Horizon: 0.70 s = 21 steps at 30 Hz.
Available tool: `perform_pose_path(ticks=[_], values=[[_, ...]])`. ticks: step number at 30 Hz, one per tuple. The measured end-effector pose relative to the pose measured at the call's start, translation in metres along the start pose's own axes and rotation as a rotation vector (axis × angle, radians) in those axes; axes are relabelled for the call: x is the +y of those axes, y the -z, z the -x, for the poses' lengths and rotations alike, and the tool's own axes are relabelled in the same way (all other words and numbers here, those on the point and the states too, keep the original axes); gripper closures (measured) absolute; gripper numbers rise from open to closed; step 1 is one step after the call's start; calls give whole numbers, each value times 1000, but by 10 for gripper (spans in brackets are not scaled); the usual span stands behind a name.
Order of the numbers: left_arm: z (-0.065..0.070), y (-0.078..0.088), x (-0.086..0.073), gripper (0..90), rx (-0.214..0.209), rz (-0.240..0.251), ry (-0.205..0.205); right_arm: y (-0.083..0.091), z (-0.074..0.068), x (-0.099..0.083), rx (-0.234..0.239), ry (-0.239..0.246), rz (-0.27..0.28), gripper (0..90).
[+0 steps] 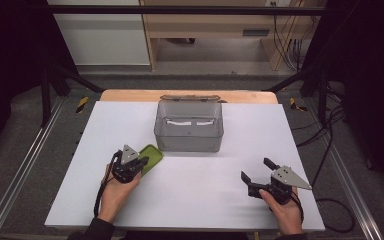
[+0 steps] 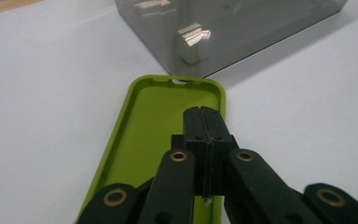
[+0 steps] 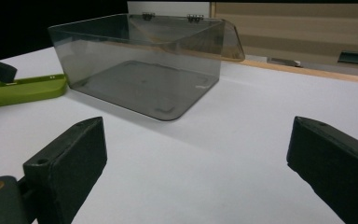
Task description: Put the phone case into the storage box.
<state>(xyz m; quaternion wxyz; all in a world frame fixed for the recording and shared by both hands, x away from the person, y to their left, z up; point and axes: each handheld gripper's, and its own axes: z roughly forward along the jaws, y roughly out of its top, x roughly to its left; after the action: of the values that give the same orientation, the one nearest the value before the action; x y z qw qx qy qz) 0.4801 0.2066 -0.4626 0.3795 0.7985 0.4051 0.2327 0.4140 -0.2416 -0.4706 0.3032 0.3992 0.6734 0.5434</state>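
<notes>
A lime-green phone case (image 1: pixel 151 154) lies hollow side up on the white table, just left of a smoky clear plastic box (image 1: pixel 189 134). My left gripper (image 1: pixel 141 162) sits on the case's near end. In the left gripper view its jaws (image 2: pixel 204 112) are pressed together along the right side wall of the case (image 2: pixel 154 121), which stays flat on the table. My right gripper (image 1: pixel 255 168) rests at the table's right front, open, with nothing between its wide-apart fingers (image 3: pixel 198 140). It faces the box (image 3: pixel 144 60) and the case (image 3: pixel 23 88).
The box (image 2: pixel 242 32) is empty and its hinged lid hangs open behind it. The white table sheet (image 1: pixel 190 200) spreads between both hands. A wooden table edge (image 1: pixel 130 95) runs along the back, with cables on the floor at the right.
</notes>
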Motion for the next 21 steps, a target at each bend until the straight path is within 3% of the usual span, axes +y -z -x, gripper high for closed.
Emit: perform_pose_path(ticks=[2,3,5,9,10,17,21], values=[[-1,-6,6,900,0,-30,-20,0,-1,0,8,0,0,50],[0,-14,11,900,-19,-70,-38,0,-2,0,10,0,-2,50],[3,-21,14,900,-10,-96,-62,0,-3,0,14,15,-8,50],[6,-32,17,900,-19,-125,-69,-1,-3,-1,21,20,-12,50],[8,-39,20,900,-13,-157,-93,-1,-3,-2,20,19,-16,50],[11,-47,29,900,-22,-177,-125,-1,-4,-1,28,24,-15,50],[16,-49,31,900,-75,-173,-120,-3,-4,-1,29,25,-21,50]])
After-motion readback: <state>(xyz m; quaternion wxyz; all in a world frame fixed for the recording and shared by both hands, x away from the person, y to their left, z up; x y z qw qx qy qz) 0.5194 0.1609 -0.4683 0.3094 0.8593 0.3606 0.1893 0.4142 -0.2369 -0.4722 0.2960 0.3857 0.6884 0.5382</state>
